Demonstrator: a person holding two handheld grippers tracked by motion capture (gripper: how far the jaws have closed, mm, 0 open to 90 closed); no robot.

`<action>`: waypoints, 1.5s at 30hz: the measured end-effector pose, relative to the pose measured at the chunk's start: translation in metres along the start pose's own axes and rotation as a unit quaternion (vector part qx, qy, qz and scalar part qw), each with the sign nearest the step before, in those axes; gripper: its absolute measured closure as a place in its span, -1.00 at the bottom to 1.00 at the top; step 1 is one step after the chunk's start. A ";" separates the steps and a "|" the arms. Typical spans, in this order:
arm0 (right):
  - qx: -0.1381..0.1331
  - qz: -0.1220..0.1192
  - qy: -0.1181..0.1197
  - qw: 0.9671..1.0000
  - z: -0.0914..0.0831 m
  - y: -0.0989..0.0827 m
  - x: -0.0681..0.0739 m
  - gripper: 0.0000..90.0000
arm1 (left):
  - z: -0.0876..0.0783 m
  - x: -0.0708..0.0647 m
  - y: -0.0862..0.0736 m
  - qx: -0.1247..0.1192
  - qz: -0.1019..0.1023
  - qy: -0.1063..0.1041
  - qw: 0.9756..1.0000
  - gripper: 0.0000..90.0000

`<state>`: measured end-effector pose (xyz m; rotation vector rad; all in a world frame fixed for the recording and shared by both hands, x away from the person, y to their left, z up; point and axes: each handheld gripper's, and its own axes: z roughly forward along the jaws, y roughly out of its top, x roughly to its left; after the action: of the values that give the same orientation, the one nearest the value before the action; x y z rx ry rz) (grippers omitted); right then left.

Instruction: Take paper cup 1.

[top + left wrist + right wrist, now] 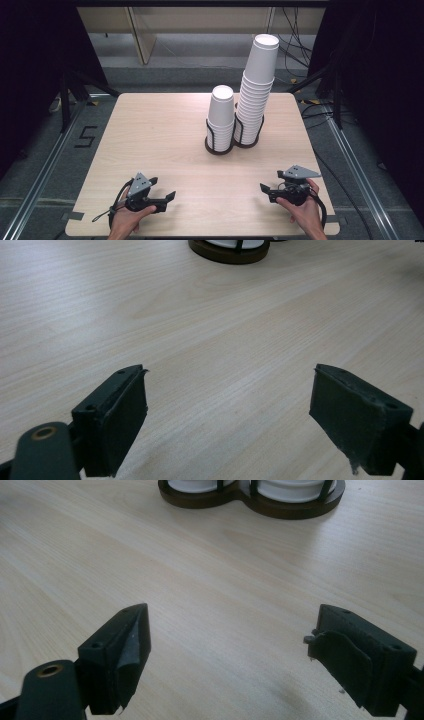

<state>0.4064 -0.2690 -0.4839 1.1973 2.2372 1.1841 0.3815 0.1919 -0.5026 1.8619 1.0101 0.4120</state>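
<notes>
left gripper and right gripper are resting low near front edge of table, jaws spread wide, holding nothing. short cup stack and tall cup stack are standing upright in dark holder at table rear-centre, well apart from both grippers.

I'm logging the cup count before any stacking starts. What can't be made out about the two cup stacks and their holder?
- Tall cup stack: high view, rims too small and tightly nested to count exactly.
- Short cup stack: the holder's black bars hide its lowest cups.
- Both hand-held gripper views: the top edge cuts off the cups, leaving the base.
</notes>
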 end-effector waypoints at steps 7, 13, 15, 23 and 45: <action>-0.010 0.004 0.009 1.000 -0.002 0.001 -0.001 -0.64 | 0.003 0.001 0.001 -0.001 -0.001 0.005 1.000 -0.67; -0.030 0.015 0.010 0.999 -0.008 0.012 0.004 -0.64 | 0.004 0.000 0.002 0.003 0.000 0.007 1.000 -0.67; -0.031 -0.004 0.009 0.999 -0.010 0.018 0.004 -0.64 | 0.004 0.000 0.002 -0.002 -0.001 0.005 1.000 -0.67; -0.040 -0.009 0.012 0.999 -0.016 0.044 0.014 -0.64 | 0.002 -0.001 0.004 -0.001 0.005 0.008 1.000 -0.67; -0.106 -0.054 0.022 0.993 0.000 0.155 0.055 -0.64 | 0.003 -0.006 0.006 0.009 0.024 0.008 1.000 -0.67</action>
<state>0.4554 -0.1785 -0.3553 0.9643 2.1157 1.3756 0.3823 0.1846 -0.4981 1.9045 0.9836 0.4482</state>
